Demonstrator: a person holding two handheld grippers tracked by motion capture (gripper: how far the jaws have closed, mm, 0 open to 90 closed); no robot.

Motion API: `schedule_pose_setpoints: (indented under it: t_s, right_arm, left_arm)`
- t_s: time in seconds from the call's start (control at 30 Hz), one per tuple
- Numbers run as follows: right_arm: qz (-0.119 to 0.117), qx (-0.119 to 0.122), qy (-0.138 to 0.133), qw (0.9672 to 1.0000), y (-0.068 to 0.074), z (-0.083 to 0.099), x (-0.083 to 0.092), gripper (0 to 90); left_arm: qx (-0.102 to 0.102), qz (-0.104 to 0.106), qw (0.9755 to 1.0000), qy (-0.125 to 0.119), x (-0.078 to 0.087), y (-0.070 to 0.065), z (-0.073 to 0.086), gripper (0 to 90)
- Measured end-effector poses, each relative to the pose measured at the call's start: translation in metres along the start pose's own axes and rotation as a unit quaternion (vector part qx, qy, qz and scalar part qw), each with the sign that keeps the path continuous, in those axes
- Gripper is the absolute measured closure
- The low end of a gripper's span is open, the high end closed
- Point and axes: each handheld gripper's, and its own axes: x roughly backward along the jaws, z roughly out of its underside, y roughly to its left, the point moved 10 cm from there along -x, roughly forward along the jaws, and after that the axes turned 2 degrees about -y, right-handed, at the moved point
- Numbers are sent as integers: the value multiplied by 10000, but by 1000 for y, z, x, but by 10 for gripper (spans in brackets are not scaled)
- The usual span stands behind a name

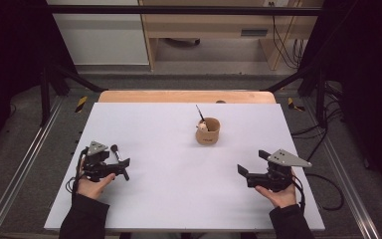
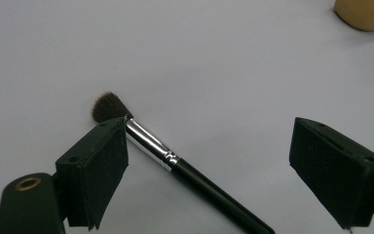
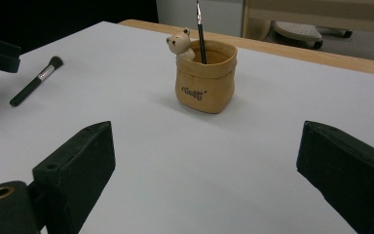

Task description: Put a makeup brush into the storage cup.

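- Left hand-held gripper [image 1: 122, 167]: held low over the near left part of the white table [image 1: 169, 199], jaws spread wide. The makeup brush [image 2: 195, 178] lies flat on the table between them; in the left gripper view one jaw stands just at its silver ferrule, the other well apart from it, and whether the nearer jaw touches cannot be told.
- Makeup brush: dark bristle tuft pointing away, black handle running toward the camera.
- Right hand-held gripper [image 1: 242, 172]: near right part of the table, jaws spread, nothing between them.
- Tan pouch-shaped holder [image 3: 205, 78]: farther back, near the table's middle, upright, with a small bear figure [image 3: 180, 43] at its rim and a thin dark brush [image 3: 200, 34] standing inside.
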Motion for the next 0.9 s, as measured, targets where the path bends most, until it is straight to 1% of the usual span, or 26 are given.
schedule_pose_setpoints:
  t_s: [0.17,0.23,0.33,0.37,0.4,0.5,0.57,0.63,0.9]
  right_arm:
    - [20,2,-6,10000,-1,0,0,80]
    - [22,-2,-7,10000,-1,0,0,80]
    - [19,-7,-5,10000,0,0,0,80]
    - [19,1,-8,10000,0,0,0,79]
    - [20,-1,-7,10000,0,0,0,79]
    - [25,-14,-5,10000,-1,0,0,83]
    - [42,-13,-5,10000,-1,0,-1,84]
    - [42,-13,2,10000,-1,1,-1,85]
    - [52,-13,6,10000,-2,1,0,87]
  left_arm:
    - [53,-45,9999,142,-5,2,7,182]
    - [45,-45,9998,204,-7,2,10,197]
    - [10,-132,9993,353,-9,3,14,219]
    - [54,-134,9992,371,-10,3,15,234]
    - [32,-147,9990,418,-11,3,16,247]
    - [96,-185,9986,486,-14,4,20,294]
    - [77,-225,9980,593,-15,5,23,341]
    - [126,-263,9976,625,-16,6,25,374]
    - [289,-180,9972,667,-18,5,29,472]
